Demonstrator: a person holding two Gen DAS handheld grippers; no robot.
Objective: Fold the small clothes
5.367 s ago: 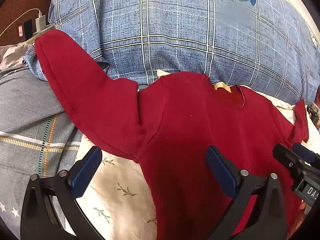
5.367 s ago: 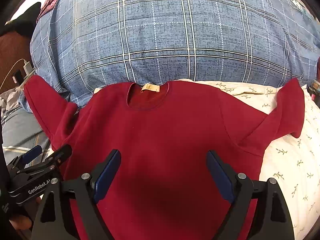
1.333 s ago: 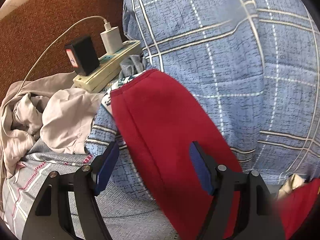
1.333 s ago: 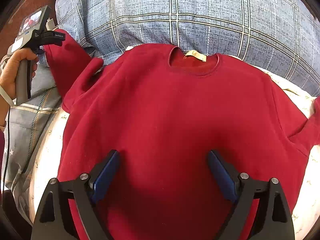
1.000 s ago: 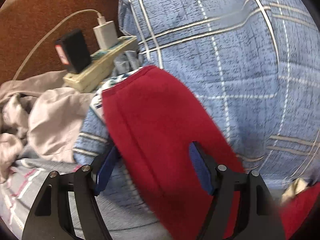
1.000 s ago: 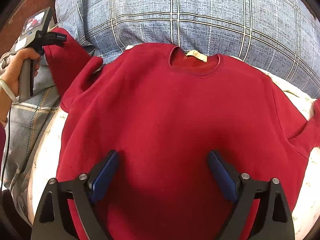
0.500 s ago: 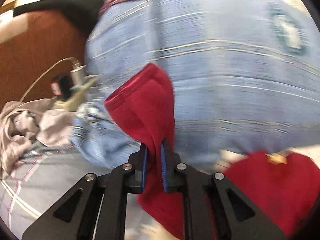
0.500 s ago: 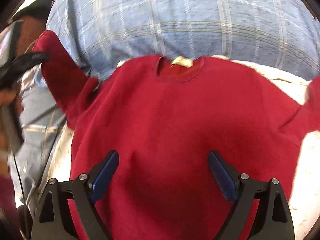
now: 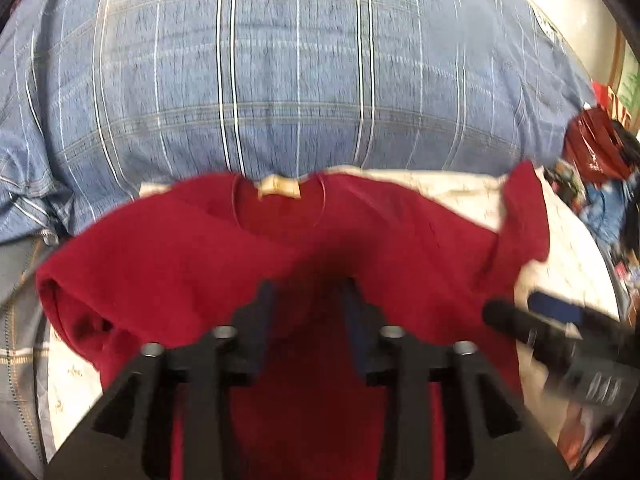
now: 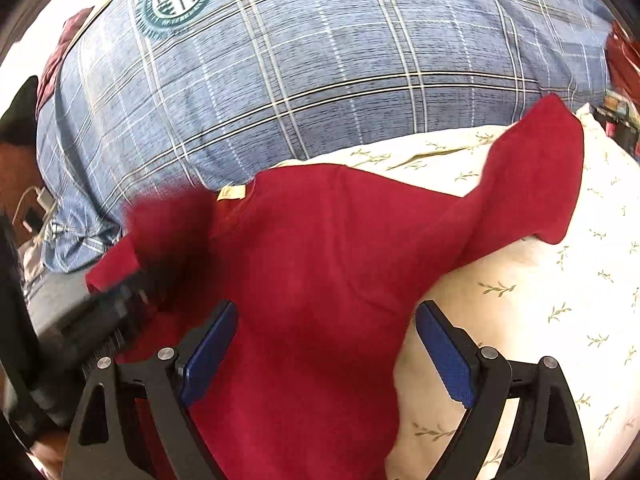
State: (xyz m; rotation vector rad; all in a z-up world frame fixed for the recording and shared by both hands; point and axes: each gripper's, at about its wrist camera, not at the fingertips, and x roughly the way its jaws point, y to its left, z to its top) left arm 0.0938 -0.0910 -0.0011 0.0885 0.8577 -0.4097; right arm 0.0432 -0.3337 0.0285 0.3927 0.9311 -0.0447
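A red sweatshirt [image 10: 320,280] is lying chest-up on a cream leaf-print sheet [image 10: 540,300] on the bed, its collar toward a blue plaid pillow [image 10: 320,60]. At the left, its left sleeve [image 9: 160,264] is lying folded in over the chest, and the left tool [image 9: 308,312] is hovering over that fold, its jaws opening with red cloth between them; blur is hiding whether the pads are touching it. The right tool [image 10: 326,344] is poised over the garment's lower body, its jaws standing wide apart and gripping nothing. The right sleeve [image 10: 536,184] is stretching outward across the sheet.
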